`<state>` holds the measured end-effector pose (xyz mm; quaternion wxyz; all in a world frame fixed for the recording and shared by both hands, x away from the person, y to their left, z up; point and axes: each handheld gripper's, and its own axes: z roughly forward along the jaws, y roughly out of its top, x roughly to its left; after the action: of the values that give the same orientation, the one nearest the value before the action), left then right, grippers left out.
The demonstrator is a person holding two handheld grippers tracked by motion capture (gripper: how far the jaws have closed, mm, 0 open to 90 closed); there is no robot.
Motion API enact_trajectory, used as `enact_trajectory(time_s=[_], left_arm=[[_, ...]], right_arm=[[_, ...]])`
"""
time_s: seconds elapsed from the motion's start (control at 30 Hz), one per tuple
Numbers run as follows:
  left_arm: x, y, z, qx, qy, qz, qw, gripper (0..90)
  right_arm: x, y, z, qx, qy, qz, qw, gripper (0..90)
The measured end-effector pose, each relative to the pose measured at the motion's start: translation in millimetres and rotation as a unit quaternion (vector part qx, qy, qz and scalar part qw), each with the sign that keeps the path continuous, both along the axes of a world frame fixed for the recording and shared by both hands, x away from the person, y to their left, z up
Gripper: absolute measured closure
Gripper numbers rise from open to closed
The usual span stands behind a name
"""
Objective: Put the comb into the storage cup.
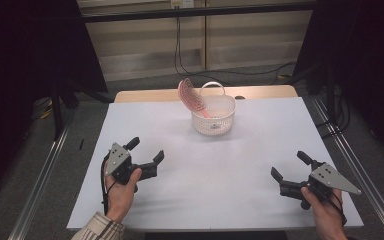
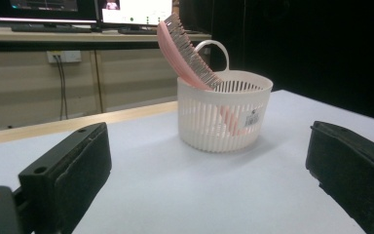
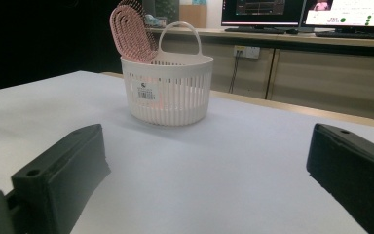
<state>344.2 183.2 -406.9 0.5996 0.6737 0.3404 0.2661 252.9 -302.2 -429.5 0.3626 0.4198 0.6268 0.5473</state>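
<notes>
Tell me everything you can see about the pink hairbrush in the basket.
The pink hairbrush looks like plastic, with an oval head covered in rows of short bristles. It stands handle-down inside the white slatted basket, tilted so its head sticks out above the rim and leans on it; the handle shows faintly through the slats. The basket sits upright toward the far side of the white table. Nothing else touches the brush.

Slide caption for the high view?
Pink hairbrush stands in white basket; both open grippers wait apart.
</notes>
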Motion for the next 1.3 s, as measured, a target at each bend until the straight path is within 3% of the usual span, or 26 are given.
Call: enact_trajectory(time_s=[0.33,0.67,0.87,0.97,1.03,1.17,1.3], left_arm=[[-14.8,11.8,-4.9,-0.014,0.008,0.011,0.9998,2.9],[-26.4,25.9,-12.3,-0.01,0.007,0.033,0.9994,2.9],[-34.6,30.4,-15.4,0.0,0.017,0.042,0.999,2.9],[-38.0,33.6,-16.4,-0.006,0.023,0.048,0.9986,2.9],[-40.0,33.4,-17.1,0.01,0.015,0.061,0.998,2.9],[-45.2,32.0,-18.9,0.027,0.014,0.052,0.9982,2.9],[-43.4,34.4,-18.7,0.004,0.023,0.045,0.9987,2.8]], right_arm=[[-0.4,-1.8,0.9,0.005,-0.005,-0.008,0.9999,0.2],[-1.3,-2.3,1.3,0.007,-0.005,-0.015,0.9999,0.3],[-1.9,-2.7,1.6,0.007,-0.006,-0.017,0.9998,0.2],[-1.9,-3.4,1.5,0.01,-0.006,-0.019,0.9997,0.1],[-2.3,-3.6,1.7,0.012,-0.004,-0.024,0.9996,0.1],[-2.1,-2.4,1.5,0.011,-0.004,-0.025,0.9996,0.1],[-0.6,-2.2,0.1,0.01,-0.001,-0.023,0.9997,0.0]])
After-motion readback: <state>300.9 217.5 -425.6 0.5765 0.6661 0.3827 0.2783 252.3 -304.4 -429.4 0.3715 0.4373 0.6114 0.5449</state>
